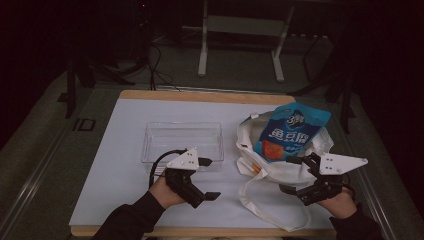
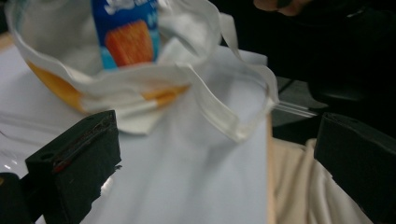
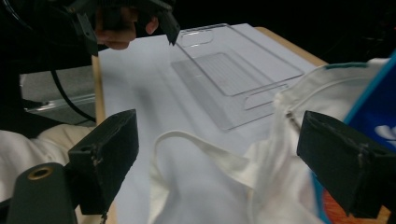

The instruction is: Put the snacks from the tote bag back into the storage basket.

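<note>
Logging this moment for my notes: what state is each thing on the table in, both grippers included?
Left gripper: open, holding nothing, over bare table.
Right gripper: open, holding nothing, at the bag's near edge.
Clear tray: upright, empty.
White cloth bag: mouth open, slumped, strap trailing toward the table's near edge.
Blue snack packet: sealed as far as can be seen, sticking out of the bag.

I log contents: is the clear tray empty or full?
Empty: the clear tray shows only its bare transparent bottom in the high view.
</note>
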Available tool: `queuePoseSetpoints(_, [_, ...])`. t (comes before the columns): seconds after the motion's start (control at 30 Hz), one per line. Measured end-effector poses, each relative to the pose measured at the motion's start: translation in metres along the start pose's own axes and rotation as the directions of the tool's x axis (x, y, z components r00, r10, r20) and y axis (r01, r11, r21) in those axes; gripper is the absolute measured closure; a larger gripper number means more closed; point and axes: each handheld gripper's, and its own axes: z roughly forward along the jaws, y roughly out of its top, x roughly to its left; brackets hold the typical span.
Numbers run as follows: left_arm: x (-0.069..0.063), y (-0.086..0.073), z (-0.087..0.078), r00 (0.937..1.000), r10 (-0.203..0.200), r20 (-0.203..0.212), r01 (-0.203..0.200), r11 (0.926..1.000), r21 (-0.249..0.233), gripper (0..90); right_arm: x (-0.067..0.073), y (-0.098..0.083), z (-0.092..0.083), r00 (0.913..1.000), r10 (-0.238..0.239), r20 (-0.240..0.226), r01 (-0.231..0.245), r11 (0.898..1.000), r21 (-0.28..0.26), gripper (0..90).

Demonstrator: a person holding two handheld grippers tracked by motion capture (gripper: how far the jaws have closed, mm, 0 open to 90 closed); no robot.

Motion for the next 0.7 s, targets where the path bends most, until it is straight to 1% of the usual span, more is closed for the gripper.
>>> queuePoseSetpoints(0.03, [0.005,0.008,0.001,1.0,0.008,-0.001,-0.008,0.9997,-0.024,0.7,-0.002,0.001,-0.003,1.0,0.001,0.0,-0.001,1.0,-0.006,12.9])
queuePoseSetpoints(0.07, [0.008,0.012,0.002,0.9999,0.011,0.001,-0.011,0.9994,-0.033,0.7,-0.003,0.002,-0.005,0.9999,-0.001,0.011,0.001,1.0,-0.008,12.9])
queuePoseSetpoints(0.1, [0.008,0.012,0.002,0.9999,0.011,0.001,-0.011,0.9994,-0.033,0.7,-0.005,0.003,-0.008,0.9999,-0.002,0.017,0.002,1.0,-0.008,13.0])
queuePoseSetpoints(0.13, [0.013,0.02,0.003,0.9999,0.013,-0.006,-0.014,0.9986,-0.052,0.7,-0.007,0.003,-0.011,0.9997,-0.003,0.024,0.003,1.0,-0.013,13.0])
queuePoseSetpoints(0.17, [0.016,0.024,0.005,0.9999,0.017,-0.002,-0.017,0.9982,-0.058,0.8,-0.009,0.003,-0.014,0.9994,-0.003,0.035,0.004,1.0,-0.019,13.1])
queuePoseSetpoints(0.23, [0.02,0.031,0.007,0.9997,0.021,-0.01,-0.022,0.9969,-0.075,0.8,-0.013,0.003,-0.02,0.9991,0.006,0.042,-0.005,1.0,-0.025,13.1])
queuePoseSetpoints(0.27, [0.022,0.035,0.009,0.9997,0.022,-0.005,-0.023,0.9964,-0.082,0.8,-0.015,0.003,-0.022,0.9985,0.009,0.055,-0.007,0.999,-0.031,13.2])
queuePoseSetpoints(0.33, [0.026,0.041,0.013,0.9994,0.034,-0.008,-0.035,0.9951,-0.092,0.8,-0.019,0.002,-0.028,0.997,0.01,0.077,-0.008,0.999,-0.035,13.5])
queuePoseSetpoints(0.37, [0.028,0.044,0.015,0.9992,0.04,-0.009,-0.04,0.995,-0.091,0.7,-0.021,0.002,-0.03,0.9959,0.009,0.09,-0.006,0.999,-0.037,13.5])
queuePoseSetpoints(0.4, [0.03,0.047,0.018,0.9988,0.044,-0.019,-0.046,0.9945,-0.094,0.7,-0.023,0.001,-0.032,0.9951,0.014,0.097,-0.01,0.999,-0.038,13.5])
queuePoseSetpoints(0.43, [0.03,0.047,0.018,0.9988,0.044,-0.019,-0.046,0.9945,-0.094,0.7,-0.023,0.001,-0.032,0.9951,0.014,0.097,-0.01,0.999,-0.038,13.5])
queuePoseSetpoints(0.47, [0.035,0.052,0.024,0.9988,0.047,-0.009,-0.048,0.9937,-0.101,0.7,-0.027,-0.002,-0.036,0.9925,0.018,0.121,-0.014,0.999,-0.038,13.4])
queuePoseSetpoints(0.5, [0.037,0.054,0.027,0.9986,0.051,-0.014,-0.052,0.9932,-0.104,0.8,-0.029,-0.003,-0.038,0.9913,0.023,0.129,-0.019,0.999,-0.037,13.5])
queuePoseSetpoints(0.63, [0.047,0.062,0.041,0.9985,0.055,0.005,-0.054,0.9924,-0.11,0.7,-0.039,-0.012,-0.045,0.9849,0.029,0.171,-0.022,0.999,-0.042,14.8])
queuePoseSetpoints(0.67, [0.05,0.064,0.045,0.9983,0.059,-0.003,-0.059,0.9927,-0.105,0.7,-0.041,-0.014,-0.047,0.9823,0.03,0.185,-0.024,0.999,-0.038,15.3])
queuePoseSetpoints(0.7, [0.052,0.065,0.049,0.998,0.064,0.002,-0.063,0.9925,-0.105,0.7,-0.044,-0.016,-0.048,0.9812,0.033,0.19,-0.027,0.999,-0.037,17.5])
